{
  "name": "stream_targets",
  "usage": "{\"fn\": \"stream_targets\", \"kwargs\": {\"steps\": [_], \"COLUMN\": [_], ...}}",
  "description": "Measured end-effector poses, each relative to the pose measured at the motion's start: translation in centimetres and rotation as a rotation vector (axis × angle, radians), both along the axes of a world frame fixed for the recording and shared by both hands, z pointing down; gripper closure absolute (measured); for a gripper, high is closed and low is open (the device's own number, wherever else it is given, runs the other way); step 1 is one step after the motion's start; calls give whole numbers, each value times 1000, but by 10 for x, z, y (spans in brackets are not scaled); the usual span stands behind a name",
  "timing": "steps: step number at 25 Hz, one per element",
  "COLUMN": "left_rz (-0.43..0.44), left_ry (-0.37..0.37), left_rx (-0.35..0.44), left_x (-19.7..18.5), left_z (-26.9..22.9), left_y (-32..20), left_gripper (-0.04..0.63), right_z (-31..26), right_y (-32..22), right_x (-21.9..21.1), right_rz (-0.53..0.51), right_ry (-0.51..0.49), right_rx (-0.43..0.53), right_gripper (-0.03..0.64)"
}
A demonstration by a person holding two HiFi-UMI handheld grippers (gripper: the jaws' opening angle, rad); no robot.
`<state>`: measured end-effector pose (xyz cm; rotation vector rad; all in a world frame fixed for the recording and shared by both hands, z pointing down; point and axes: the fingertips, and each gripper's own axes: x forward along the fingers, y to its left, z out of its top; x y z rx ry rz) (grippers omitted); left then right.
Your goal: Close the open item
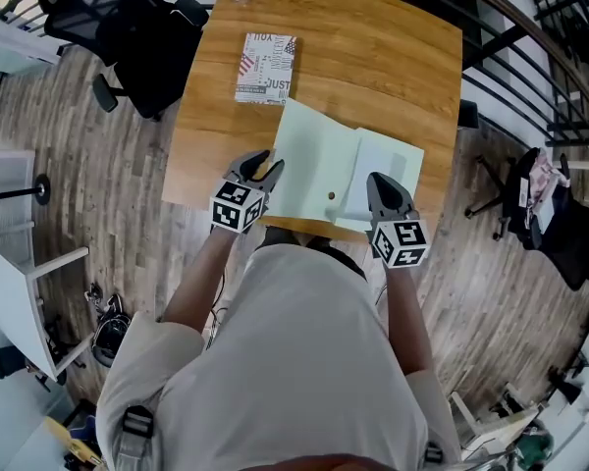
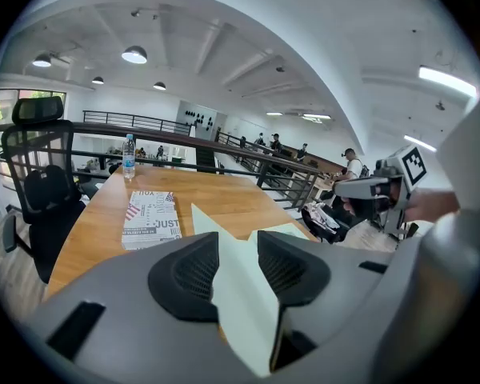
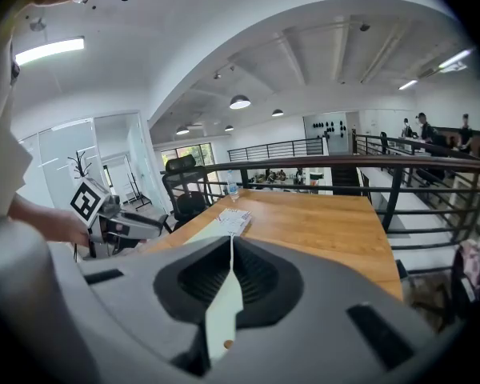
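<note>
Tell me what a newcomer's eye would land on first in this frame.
The open pale green paper folder lies at the near edge of the wooden table, with the left gripper and the right gripper at its near side, one on each cover. Beyond it lies a flat white box with red and black print.

A wooden table (image 1: 373, 77) with a curved near edge stands on a floor (image 1: 98, 175) of grey-brown planks. A black office chair (image 1: 137, 37) with a headrest sits at the table's far left corner. A black railing (image 1: 530, 57) curves round the far and right sides, and beyond it the hall opens out. To the right a second chair (image 1: 542, 199) is draped with clothes. A white frame (image 1: 20, 292) stands near on the left. Overhead the white ceiling (image 3: 304, 54) arches, hung with round lamps (image 3: 240, 102) and a bright strip light (image 3: 50, 50). Glass partitions (image 3: 104, 154) line the left wall.
</note>
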<state>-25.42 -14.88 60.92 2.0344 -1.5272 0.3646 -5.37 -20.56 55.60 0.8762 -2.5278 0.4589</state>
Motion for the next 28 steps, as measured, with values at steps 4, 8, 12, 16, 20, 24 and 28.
{"fn": "stream_targets", "kwargs": {"steps": [4,8,12,16,20,24,28], "left_rz": [27,57,72,81,106,141,202], "left_ry": [5,9,30,45,52,83,94], "left_rx": [-41,-87,-134,-171,-186,-199,-202], "left_x": [-5,-7,-10,-15,-14,-9,1], "left_z": [21,44,66,83,93,101,107], "left_y": [-1,-2,-6,-9,-8,-8,-6], "left_gripper": [453,451,453,451,451,451,451], "right_z": [7,15,19,26,39,53,62], "right_y": [3,9,10,11,18,26,31], "right_x": [-4,-5,-5,-5,-3,-5,-5], "right_rz": [17,36,59,84,102,118,137], "right_ry": [9,21,30,36,52,70,85], "right_rx": [-12,-27,-35,-48,-73,-98,-113], "right_gripper": [606,606,606,606,606,606,606]}}
